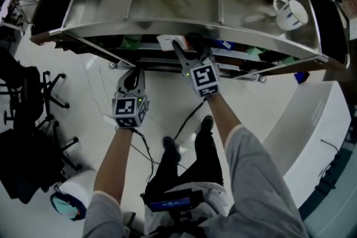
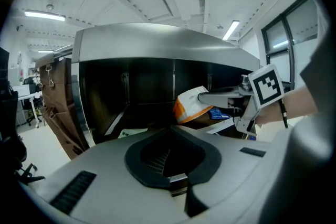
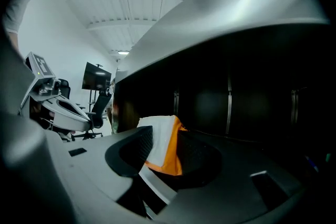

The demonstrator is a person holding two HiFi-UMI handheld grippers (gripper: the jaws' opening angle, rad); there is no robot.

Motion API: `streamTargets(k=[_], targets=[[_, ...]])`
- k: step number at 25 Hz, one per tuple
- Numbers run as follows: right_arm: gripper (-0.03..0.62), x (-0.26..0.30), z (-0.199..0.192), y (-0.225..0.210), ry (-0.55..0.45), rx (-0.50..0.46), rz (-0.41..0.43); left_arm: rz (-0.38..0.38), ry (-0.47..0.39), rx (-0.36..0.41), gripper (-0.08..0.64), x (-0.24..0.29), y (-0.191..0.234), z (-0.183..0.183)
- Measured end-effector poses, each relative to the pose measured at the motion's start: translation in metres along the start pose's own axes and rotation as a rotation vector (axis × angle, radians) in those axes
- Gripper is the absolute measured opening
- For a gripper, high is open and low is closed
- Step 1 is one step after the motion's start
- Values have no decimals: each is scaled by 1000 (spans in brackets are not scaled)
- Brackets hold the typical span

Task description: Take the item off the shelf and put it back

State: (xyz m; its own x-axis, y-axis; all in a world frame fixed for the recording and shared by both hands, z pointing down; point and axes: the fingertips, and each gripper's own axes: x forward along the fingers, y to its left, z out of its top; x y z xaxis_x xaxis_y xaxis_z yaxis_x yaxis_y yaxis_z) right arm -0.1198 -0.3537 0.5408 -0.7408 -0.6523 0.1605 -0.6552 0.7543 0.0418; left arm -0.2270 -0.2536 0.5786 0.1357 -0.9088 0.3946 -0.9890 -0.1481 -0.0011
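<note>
Right gripper (image 1: pixel 176 46) was pinching a white-and-orange packet (image 1: pixel 166 40) by one end, pads pressed on it. The packet sat just under the front rim of the metal shelf (image 1: pixel 167 24), at the mouth of the tier below the top. It was not resting on anything visible, carried in the jaws. From the left gripper view the packet hung tilted, orange edge downward, its long axis running on from the jaw tips into the dark of the tier.

Key relation: the packet lay straight ahead of the right gripper and beyond the rim, so a put-back would probably be a push further in along the gripper's own line, then a release. A take-out would be a pull back toward the person along that line. Which of the two this was, the frames didn't tell.

Right arm was stretched forward, gripper close to level, marker cube facing up, jaw tips already past the rim.

Left gripper (image 1: pixel 134 75) had its jaws pressed together with nothing between them. It was short of the rim on the person's side and lower, to the left of the right one, aimed a bit downward at the same tier. It was well apart from the packet, so the right hand was plainly the nearer one.

Mugs (image 1: pixel 290 13) stood on the top tier, far right of the rim, out of the way.
</note>
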Motion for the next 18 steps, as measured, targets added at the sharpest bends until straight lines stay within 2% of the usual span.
streamTargets(k=[13, 18], targets=[[153, 24, -29, -5, 51, -17, 3, -2, 24, -16, 5, 11, 2, -28], [168, 34, -51, -14, 110, -13, -54, 12, 28, -25, 5, 12, 5, -38]])
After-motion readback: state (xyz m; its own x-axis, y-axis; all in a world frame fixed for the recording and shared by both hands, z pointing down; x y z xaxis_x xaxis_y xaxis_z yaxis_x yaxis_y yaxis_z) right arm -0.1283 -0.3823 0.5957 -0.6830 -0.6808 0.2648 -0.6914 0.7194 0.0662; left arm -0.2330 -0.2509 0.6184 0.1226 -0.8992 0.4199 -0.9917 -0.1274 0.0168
